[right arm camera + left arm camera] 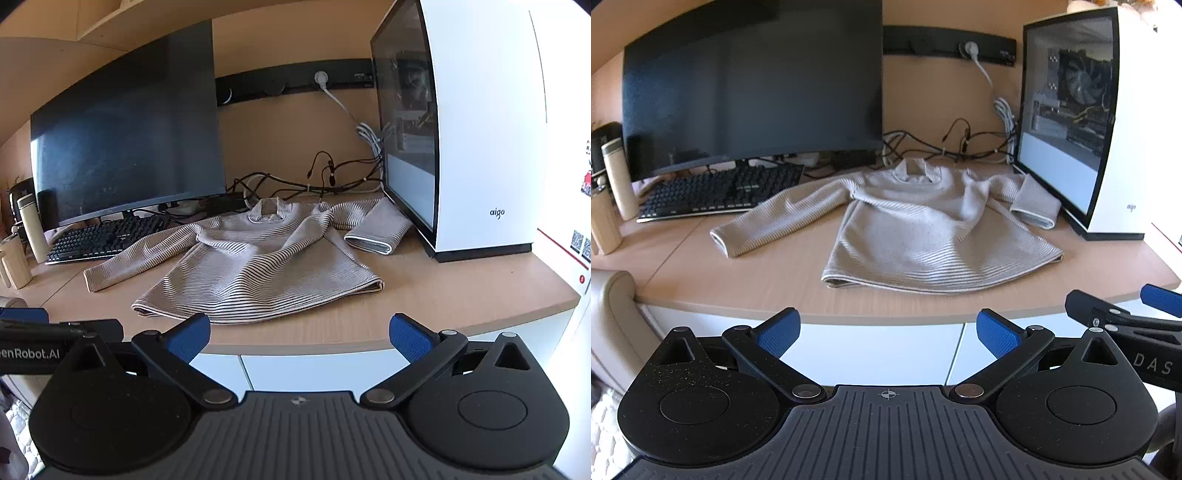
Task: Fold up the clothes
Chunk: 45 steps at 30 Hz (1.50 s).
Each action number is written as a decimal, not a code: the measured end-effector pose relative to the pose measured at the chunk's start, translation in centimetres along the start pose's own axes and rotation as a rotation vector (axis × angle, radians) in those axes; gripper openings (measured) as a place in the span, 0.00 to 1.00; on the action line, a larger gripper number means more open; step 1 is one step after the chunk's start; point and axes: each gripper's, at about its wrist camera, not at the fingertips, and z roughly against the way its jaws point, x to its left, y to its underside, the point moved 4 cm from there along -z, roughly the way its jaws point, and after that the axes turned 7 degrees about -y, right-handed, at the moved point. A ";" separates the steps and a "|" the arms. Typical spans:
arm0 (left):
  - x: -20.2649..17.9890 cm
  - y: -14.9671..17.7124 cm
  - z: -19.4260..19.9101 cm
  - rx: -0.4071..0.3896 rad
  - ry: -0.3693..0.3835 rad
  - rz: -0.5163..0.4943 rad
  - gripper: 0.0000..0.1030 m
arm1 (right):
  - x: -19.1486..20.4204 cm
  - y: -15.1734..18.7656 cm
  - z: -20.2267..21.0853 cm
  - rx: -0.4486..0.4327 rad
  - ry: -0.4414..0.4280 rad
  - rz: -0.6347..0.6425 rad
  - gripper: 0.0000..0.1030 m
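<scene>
Both tongs, left gripper (888, 334) and right gripper (300, 338), gape wide, holding nothing, short of the desk (738, 273). Sweater (923, 229) lies flat, collar toward twelve o'clock, hem toward six.

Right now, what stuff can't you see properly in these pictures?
- Striped sweater: its underside is hidden against the desk in both views.
- Keyboard: the left wrist view's key letters are too small.
- Monitor: dark screen, showing nothing.
- PC case: right side washed out by glare.
</scene>
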 end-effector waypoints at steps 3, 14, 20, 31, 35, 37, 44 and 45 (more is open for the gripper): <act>-0.1 -0.2 -1.4 0.039 0.008 -0.006 1.00 | -0.3 0.1 -1.0 0.023 0.003 -0.011 1.00; -1.3 -2.4 -9.6 0.182 0.179 0.011 1.00 | -2.8 -0.9 -6.7 0.095 0.097 -0.082 1.00; -1.1 -5.8 -13.9 0.185 0.244 -0.004 1.00 | -3.0 -3.5 -10.1 0.092 0.166 -0.090 1.00; 1.8 -9.4 -21.5 0.247 0.355 0.086 1.00 | -2.4 -6.4 -16.5 0.147 0.234 -0.098 1.00; 1.3 -9.7 -23.4 0.286 0.383 0.105 1.00 | -3.1 -8.0 -18.4 0.154 0.234 -0.076 1.00; 1.2 -10.4 -24.4 0.279 0.373 0.122 1.00 | -3.2 -9.0 -19.7 0.141 0.220 -0.039 1.00; 2.0 -14.1 -27.0 0.276 0.312 0.182 1.00 | -5.0 -12.0 -25.0 0.139 0.044 -0.080 1.00; 2.0 -14.5 -27.3 0.275 0.304 0.174 1.00 | -5.1 -12.5 -25.8 0.130 0.010 -0.081 1.00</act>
